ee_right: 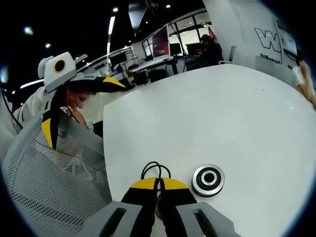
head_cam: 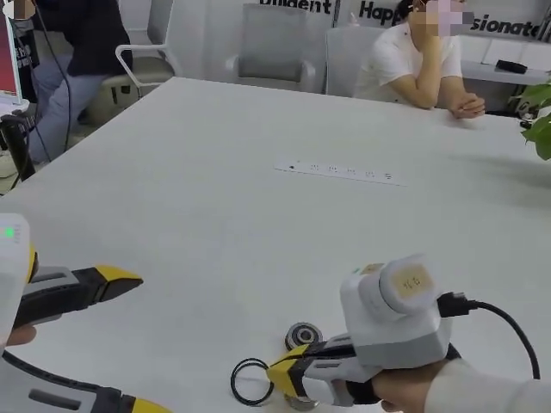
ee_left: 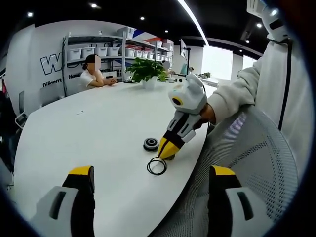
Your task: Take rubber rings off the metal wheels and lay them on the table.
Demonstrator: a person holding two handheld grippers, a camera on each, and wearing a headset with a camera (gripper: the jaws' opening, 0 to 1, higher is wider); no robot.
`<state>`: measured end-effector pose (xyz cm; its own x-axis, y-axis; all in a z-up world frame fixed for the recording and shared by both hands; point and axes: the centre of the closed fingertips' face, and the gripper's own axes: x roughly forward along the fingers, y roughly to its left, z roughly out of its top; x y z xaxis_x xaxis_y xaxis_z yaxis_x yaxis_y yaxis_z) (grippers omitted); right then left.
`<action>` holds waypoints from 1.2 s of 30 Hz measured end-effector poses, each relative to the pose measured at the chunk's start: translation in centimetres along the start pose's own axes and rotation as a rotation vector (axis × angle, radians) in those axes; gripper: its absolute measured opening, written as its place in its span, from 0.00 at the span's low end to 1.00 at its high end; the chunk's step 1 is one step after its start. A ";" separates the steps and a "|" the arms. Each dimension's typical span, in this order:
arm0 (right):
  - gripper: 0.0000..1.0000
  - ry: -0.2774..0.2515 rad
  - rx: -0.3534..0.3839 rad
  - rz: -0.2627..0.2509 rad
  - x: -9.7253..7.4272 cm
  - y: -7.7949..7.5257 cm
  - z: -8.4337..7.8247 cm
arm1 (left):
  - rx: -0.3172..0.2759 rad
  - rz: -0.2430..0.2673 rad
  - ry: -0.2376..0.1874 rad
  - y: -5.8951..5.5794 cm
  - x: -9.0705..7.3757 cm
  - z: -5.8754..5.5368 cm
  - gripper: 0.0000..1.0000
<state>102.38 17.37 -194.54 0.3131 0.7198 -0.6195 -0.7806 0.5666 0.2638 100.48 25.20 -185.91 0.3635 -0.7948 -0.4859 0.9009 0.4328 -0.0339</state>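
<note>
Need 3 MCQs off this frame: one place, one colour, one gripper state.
1. Where is the black rubber ring?
A) flat on the table, at the right gripper
B) beside the plant
C) on a chair

2. What colour are the fingertips?
A) red
B) yellow
C) green

3. The left gripper is:
A) shut on the ring
B) shut, empty
C) open

Key: 1A, the ring lies on the table just ahead of the right gripper's tips. 2B, the tips are yellow in every view. 3C, its fingers stand wide apart with nothing between them.
</note>
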 end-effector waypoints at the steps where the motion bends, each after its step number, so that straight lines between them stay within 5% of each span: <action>1: 0.00 0.000 0.003 -0.002 0.0 -0.1 0.0 | 0.000 0.000 0.000 0.0 0.0 0.0 0.95; 14: 0.01 -0.032 0.031 -0.024 -0.7 -1.0 0.6 | 0.004 -0.003 0.013 0.1 0.1 -0.3 0.95; 27: 0.08 -0.172 0.100 -0.048 -3.3 -3.1 2.9 | 0.005 -0.023 0.016 -0.2 0.2 -0.3 0.95; 36: 0.13 -0.233 0.148 -0.105 -5.1 -5.3 3.1 | 0.002 -0.073 -0.058 -1.4 0.0 2.4 0.99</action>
<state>106.61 11.94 -190.55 0.5172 0.7171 -0.4673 -0.6551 0.6830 0.3231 99.80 23.62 -183.75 0.3102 -0.8472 -0.4312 0.9257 0.3724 -0.0658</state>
